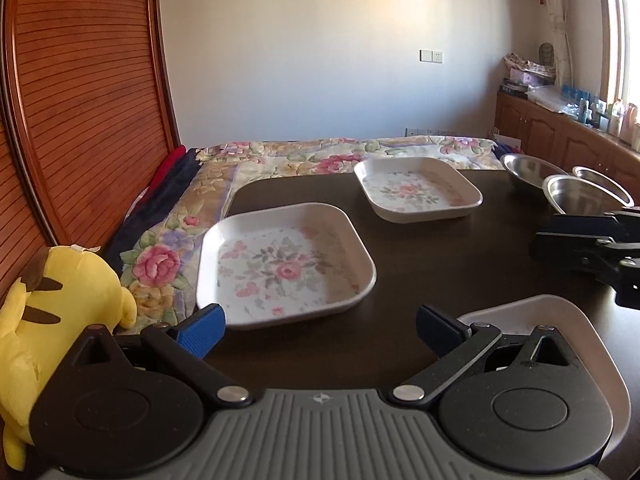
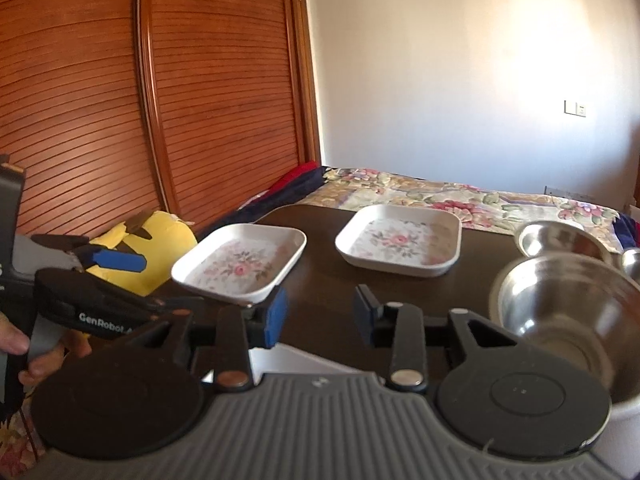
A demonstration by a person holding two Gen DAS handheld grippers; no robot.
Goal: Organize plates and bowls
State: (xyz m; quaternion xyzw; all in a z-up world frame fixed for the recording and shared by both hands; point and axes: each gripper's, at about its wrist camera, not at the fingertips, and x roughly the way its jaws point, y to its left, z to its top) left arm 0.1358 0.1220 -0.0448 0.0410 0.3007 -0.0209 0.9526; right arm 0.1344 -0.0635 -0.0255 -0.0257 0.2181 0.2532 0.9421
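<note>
Both grippers empty: left gripper (image 1: 320,330) spread wide, right gripper (image 2: 320,314) partly open, over the dark table (image 1: 460,248) near two floral square plates (image 1: 286,264) and steel bowls (image 2: 568,304).

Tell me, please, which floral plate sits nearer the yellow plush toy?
The floral plate at the table's edge nearest the yellow plush toy; the other floral plate sits farther back, toward the steel bowls.

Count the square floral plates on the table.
2 clearly floral: near plate at the table's left edge by the bed, far plate toward the back. A third white dish beneath the left gripper is mostly hidden.
</note>
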